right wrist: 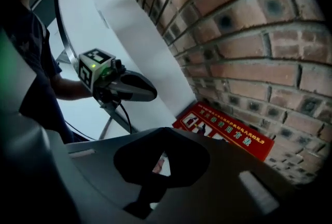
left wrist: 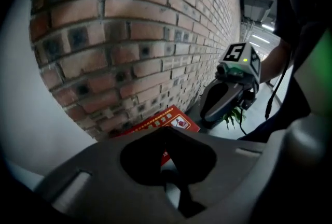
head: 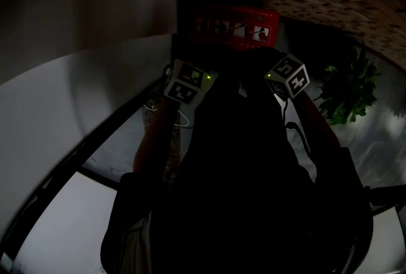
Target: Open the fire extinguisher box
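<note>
We hold both grippers out in front of us, and the red fire extinguisher box (head: 236, 28) sits on the floor at the foot of the brick wall (left wrist: 129, 36), beyond them and not touched by either. In the dim head view the box shows at top centre, past the two marker cubes, roughly between them.

The left gripper (left wrist: 167, 158) has its jaws pressed together with nothing between them. In its own view the box's printed red face lies ahead and lower down, just past the jaw tips and slightly to their right, with the wall rising directly behind it. The right gripper (right wrist: 161, 158) also looks closed and empty, its dark jaws meeting at the middle. From there the box lies ahead and off to the right of the tips, its long red face running along the base of the bricks.

A leafy green plant (head: 349, 90) stands to the right of the box.
</note>
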`<state>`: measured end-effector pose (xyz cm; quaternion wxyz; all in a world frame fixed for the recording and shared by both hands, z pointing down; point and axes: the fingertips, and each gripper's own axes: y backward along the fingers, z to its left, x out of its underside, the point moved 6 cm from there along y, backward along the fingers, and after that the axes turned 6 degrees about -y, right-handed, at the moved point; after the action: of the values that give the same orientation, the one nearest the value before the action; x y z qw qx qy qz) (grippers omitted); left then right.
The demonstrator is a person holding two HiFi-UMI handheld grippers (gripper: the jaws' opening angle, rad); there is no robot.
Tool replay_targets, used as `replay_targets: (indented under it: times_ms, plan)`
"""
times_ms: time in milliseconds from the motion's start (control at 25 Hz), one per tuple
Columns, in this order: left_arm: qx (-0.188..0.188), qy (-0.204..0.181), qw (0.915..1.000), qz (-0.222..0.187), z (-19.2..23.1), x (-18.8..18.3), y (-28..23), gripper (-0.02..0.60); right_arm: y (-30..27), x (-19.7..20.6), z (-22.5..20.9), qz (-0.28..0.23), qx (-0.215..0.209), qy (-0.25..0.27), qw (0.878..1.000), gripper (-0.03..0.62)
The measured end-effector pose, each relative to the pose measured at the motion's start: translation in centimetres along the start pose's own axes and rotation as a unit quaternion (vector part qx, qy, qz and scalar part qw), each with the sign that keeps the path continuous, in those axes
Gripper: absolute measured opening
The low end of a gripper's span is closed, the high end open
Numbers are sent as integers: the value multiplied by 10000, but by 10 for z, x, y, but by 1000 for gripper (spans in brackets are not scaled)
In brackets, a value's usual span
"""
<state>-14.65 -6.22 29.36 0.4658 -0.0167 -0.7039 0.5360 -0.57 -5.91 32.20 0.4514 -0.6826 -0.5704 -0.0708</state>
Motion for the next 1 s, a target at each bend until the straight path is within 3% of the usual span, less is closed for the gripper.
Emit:
replay_targets:
  times_ms: [200,360,480,560,720,840,920,1000]
  plan:
    - [-44,804,9966,180,11,50,-34,3,-34,55,-1,736,-167,-278,9968,0]
    - [-299,1791,9833,141,12,88,-51,3,-51,102,-16,938,-105,-883,9916,0]
    - [-494,2584,9648,76,10,115,-64,3,-60,132,-34,839,29,-1419,9863,0]
    - [-591,3128,9480,25,8,134,-74,3,-63,152,-50,769,198,-1694,9823,0]
    - [-784,4206,9038,-23,1,176,-98,3,-63,191,-88,505,471,-2362,9693,0]
    - [-984,4724,8758,-142,-1,196,-113,3,-61,218,-114,339,686,-2636,9616,0]
    - [-1049,4830,8689,-261,-3,203,-121,3,-59,230,-129,183,806,-2754,9578,0]
    - [-1115,4768,8714,-292,-3,210,-131,3,-58,234,-144,-26,915,-2780,9562,0]
